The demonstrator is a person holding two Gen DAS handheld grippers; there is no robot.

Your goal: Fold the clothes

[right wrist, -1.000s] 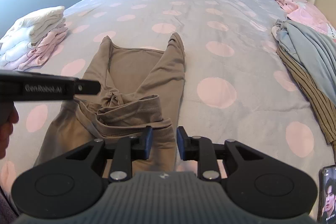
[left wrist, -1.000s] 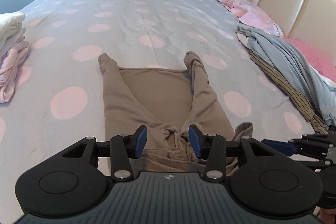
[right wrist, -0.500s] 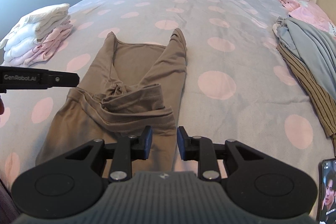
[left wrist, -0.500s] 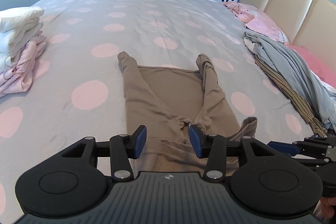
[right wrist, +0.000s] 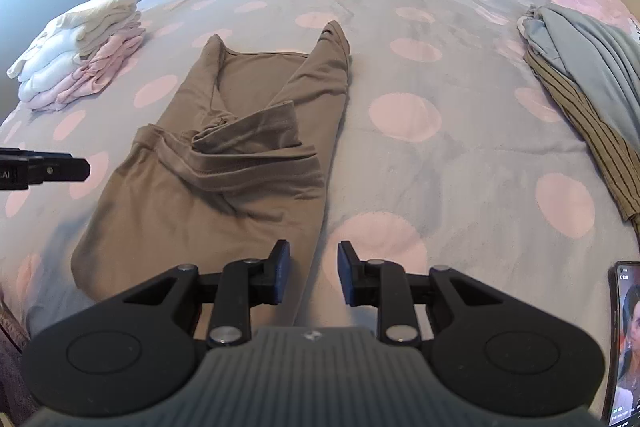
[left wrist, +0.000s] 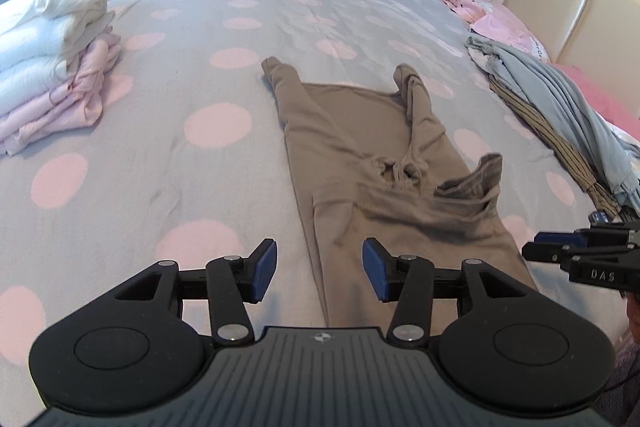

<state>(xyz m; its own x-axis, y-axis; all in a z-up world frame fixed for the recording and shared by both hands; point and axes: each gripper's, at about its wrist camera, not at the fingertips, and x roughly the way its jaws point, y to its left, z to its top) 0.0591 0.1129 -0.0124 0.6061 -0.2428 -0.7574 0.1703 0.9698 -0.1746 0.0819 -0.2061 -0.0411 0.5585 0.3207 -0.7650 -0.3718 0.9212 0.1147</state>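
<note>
I see the brown stretch-knit garment lying mid-bed, sleeves folded inward, lower edge bunched, on the grey duvet with pink dots. My left gripper hangs over its near hem, jaws just opening wider and holding nothing. My right gripper hangs narrower, empty, at the garment's right edge. Folded white and pink clothes sit left, a grey and striped pile right.
</note>
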